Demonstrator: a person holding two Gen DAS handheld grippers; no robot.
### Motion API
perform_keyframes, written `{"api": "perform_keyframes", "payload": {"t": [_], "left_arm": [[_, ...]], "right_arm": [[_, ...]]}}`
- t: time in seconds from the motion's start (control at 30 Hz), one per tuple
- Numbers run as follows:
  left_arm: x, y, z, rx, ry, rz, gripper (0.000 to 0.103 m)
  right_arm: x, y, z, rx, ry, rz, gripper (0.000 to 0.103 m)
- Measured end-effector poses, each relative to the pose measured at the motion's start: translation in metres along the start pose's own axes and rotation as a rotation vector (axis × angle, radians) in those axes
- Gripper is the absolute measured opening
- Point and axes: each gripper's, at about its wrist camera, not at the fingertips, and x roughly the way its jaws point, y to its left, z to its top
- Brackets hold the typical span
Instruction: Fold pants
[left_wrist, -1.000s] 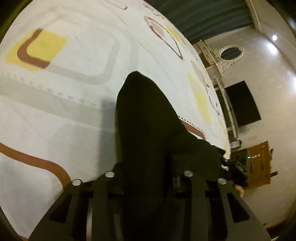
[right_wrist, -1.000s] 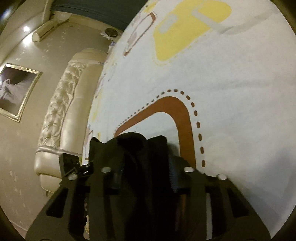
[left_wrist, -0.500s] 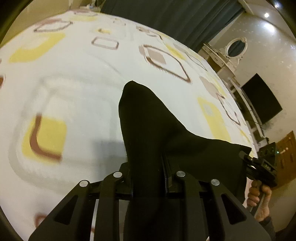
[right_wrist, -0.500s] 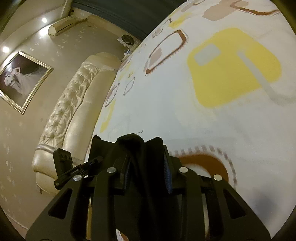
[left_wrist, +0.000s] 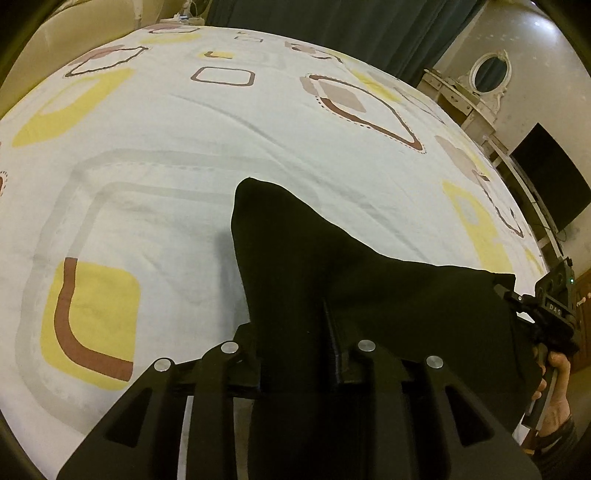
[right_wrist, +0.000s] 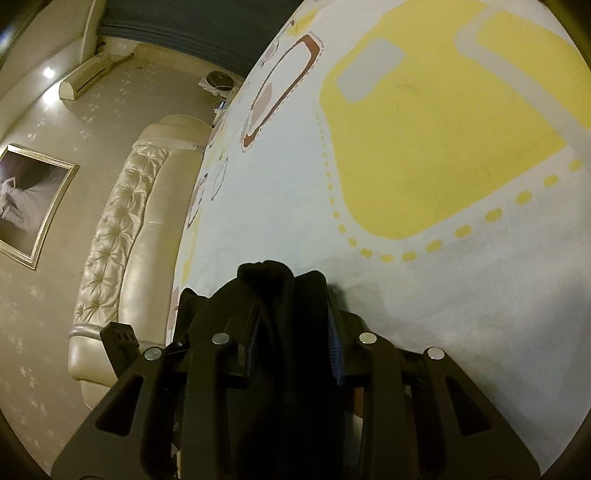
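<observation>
The black pants fill the gap between the fingers of the left gripper, and most of both fingers is buried under the cloth; only one ribbed inner edge shows. The jaws are closed on the fabric, pinching a bunched corner that sticks up ahead of them in a rounded peak. From there the cloth stretches taut to the right, off the sheet, toward the right gripper, whose body and the hand on its grip are cut by the frame edge. How much of the pants hangs below is hidden by the gripper frame.

In the right wrist view the right gripper likewise pinches a thick wad of black pants between its fingers, blue-lined pads just visible at each side of the cloth. The left gripper peeks in low on the left, mostly hidden.

Both hold the garment above the bed, over the sheet's near edge. The sheet is white with yellow, brown and grey rounded squares. Around it: a tufted cream headboard, a framed picture, a wall air conditioner, dark curtains, an oval mirror over a dresser, and a dark screen.
</observation>
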Motion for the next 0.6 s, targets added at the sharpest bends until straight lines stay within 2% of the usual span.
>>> {"api": "perform_keyframes", "payload": {"t": [0.27,0.33,0.43,0.5,0.6], "left_arm": [[-0.001,-0.001,0.002,-0.010,0.002,-0.010,0.029],[-0.001,0.000,0.002,-0.012,0.005,-0.011,0.031],[-0.007,0.007,0.001,-0.042,-0.001,-0.033,0.044],[-0.013,0.013,-0.003,-0.063,-0.012,-0.036,0.059],[-0.025,0.025,-0.015,-0.102,-0.017,-0.059,0.073]], "right_arm": [[0.000,-0.001,-0.002,0.002,-0.005,0.005,0.030],[-0.003,-0.001,-0.004,0.011,-0.011,0.014,0.033],[-0.008,-0.001,-0.006,0.023,-0.010,0.031,0.041],[-0.014,-0.002,-0.008,0.040,-0.013,0.046,0.049],[-0.029,-0.003,-0.015,0.040,-0.023,0.053,0.056]]}}
